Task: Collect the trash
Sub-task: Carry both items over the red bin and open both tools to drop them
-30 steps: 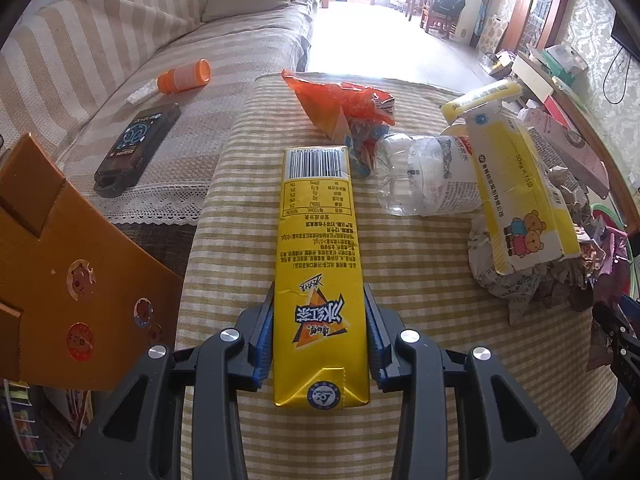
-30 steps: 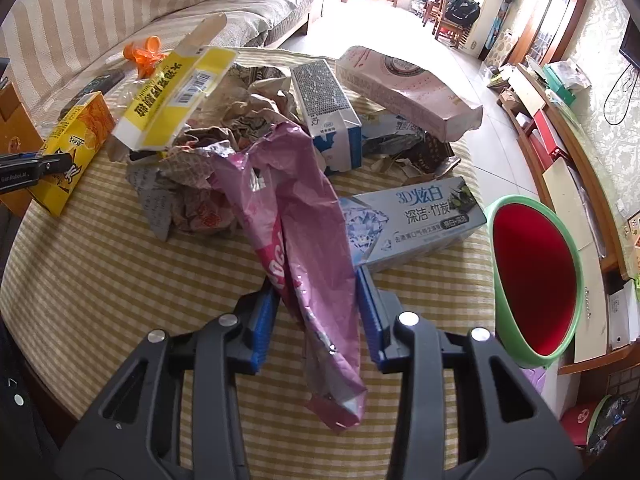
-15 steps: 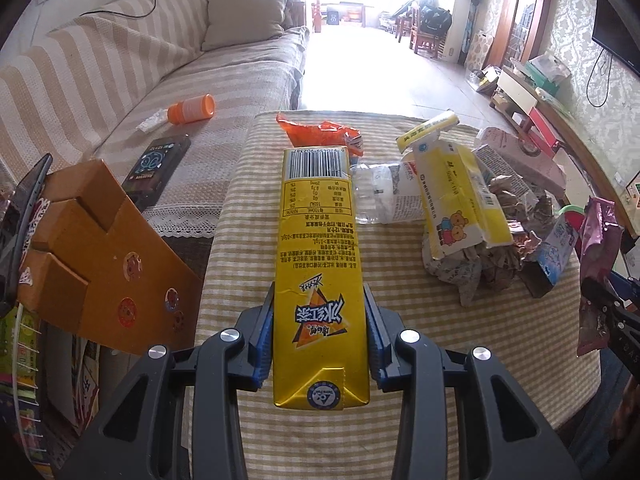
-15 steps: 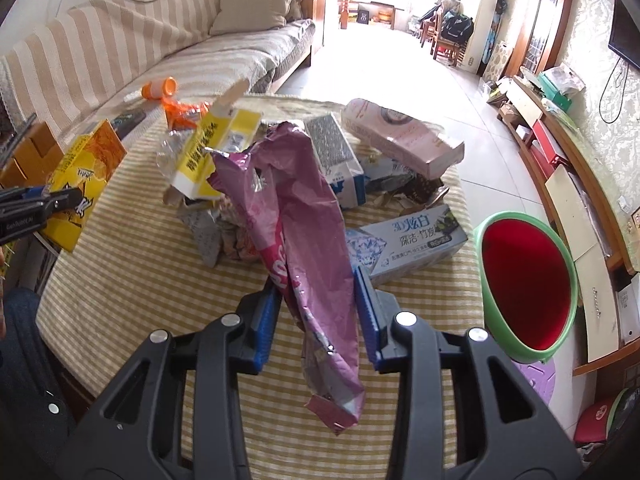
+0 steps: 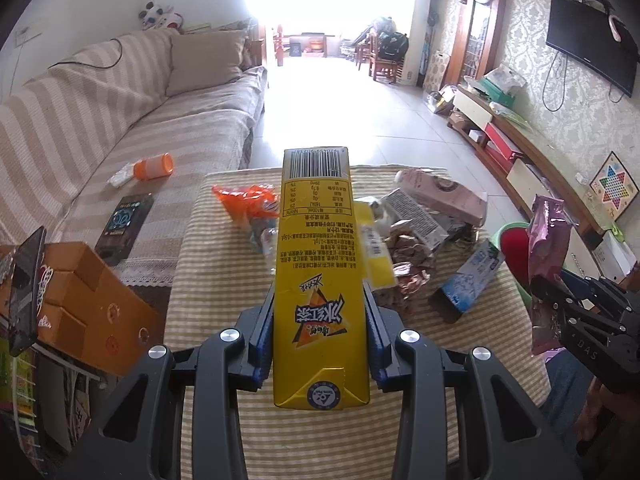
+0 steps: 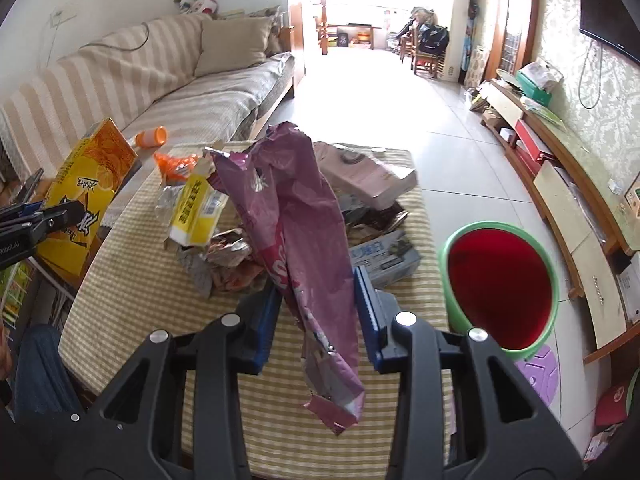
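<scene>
My left gripper [image 5: 319,322] is shut on a tall yellow drink carton [image 5: 318,256] and holds it well above the striped table [image 5: 224,280]. It also shows in the right wrist view [image 6: 86,196]. My right gripper [image 6: 316,308] is shut on a crumpled purple wrapper [image 6: 296,232], held above the table's near right part. The wrapper also shows in the left wrist view [image 5: 548,240]. A green bin with a red inside [image 6: 500,284] stands on the floor right of the table.
Trash lies on the table: a yellow box [image 6: 198,208], an orange wrapper [image 5: 248,200], a pink box [image 6: 368,176], a blue-white toothpaste box [image 6: 386,256], crumpled paper [image 6: 228,256]. A sofa [image 5: 120,128] is left, a cardboard box [image 5: 88,300] beside it.
Both grippers have risen with their loads, so the table looks farther below. The yellow carton and purple wrapper stay gripped. The bin now sits nearer the right gripper.
</scene>
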`<state>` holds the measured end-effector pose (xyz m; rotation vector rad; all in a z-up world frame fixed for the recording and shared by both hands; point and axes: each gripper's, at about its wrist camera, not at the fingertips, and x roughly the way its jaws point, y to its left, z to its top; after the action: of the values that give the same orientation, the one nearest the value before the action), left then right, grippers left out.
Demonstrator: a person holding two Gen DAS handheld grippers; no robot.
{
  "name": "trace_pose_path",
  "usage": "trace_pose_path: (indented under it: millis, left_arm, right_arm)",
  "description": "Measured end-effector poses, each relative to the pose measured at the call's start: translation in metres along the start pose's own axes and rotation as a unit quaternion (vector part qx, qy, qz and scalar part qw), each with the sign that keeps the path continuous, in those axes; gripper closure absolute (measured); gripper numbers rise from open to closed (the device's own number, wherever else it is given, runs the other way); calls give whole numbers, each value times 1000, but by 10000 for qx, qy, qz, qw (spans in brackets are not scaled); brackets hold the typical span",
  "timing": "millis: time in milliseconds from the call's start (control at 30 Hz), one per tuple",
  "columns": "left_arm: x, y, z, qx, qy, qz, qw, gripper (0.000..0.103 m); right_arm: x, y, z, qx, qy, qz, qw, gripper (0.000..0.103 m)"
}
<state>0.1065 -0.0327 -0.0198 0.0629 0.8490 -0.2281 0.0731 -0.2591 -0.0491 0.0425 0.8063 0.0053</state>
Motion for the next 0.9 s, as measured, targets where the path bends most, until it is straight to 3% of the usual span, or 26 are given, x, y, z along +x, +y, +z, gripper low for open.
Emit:
trace_pose_path:
  millis: [333,700,900]
  left_arm:
    - [14,-106,36,587,-79,-761,9953,68]
    - [51,-232,67,1174,96,-1611,9799,68]
    - [74,-277,74,1303,264,-1927,9722,68]
  right_arm:
    - [-19,-91,10,612,-250,-461,9967,67]
    - [-11,-190,9,1272,-173,-917,9875,67]
    - [0,-230,6,1483,-70,-945,9844,67]
